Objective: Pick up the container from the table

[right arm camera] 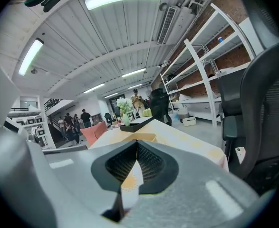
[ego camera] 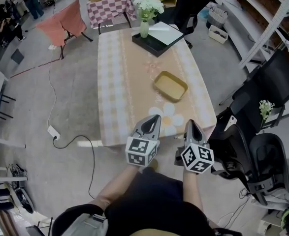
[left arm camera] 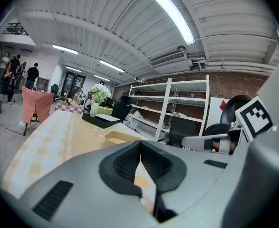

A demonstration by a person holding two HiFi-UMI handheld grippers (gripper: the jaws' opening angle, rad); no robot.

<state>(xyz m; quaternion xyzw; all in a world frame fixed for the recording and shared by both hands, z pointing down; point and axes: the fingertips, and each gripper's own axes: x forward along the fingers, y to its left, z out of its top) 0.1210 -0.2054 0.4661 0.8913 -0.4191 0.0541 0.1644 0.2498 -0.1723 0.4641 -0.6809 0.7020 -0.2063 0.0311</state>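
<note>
While both of my tools hang over the near edge of the bench (ego camera: 124,82), neither has anything in it. The left hand-held gripper (ego camera: 156,117) has its jaws pressed together, and its own view shows the ribbed pads meeting with nothing between them. The right hand-held gripper (ego camera: 190,123) is closed the same way and is just as empty.

Further up the patterned cloth, past a printed flower, the yellow container (ego camera: 170,85) sits around the middle of the bench's length, nearer the right edge, well apart from both tools. It lies skewed to the bench edges, with one corner turned towards me. It looks empty.

I judge it to be a shallow, thin-walled tray, light and fairly stiff, with a smooth and probably slippery wall. I would open a jaw pair and take the near wall by its rim, one pad inside and one outside. A pinch at one corner might let it tip, so the middle of a long side seems safer.

At the far edge stand a black tray (ego camera: 151,43) and a vase of white flowers (ego camera: 144,28), clear of any approach.
</note>
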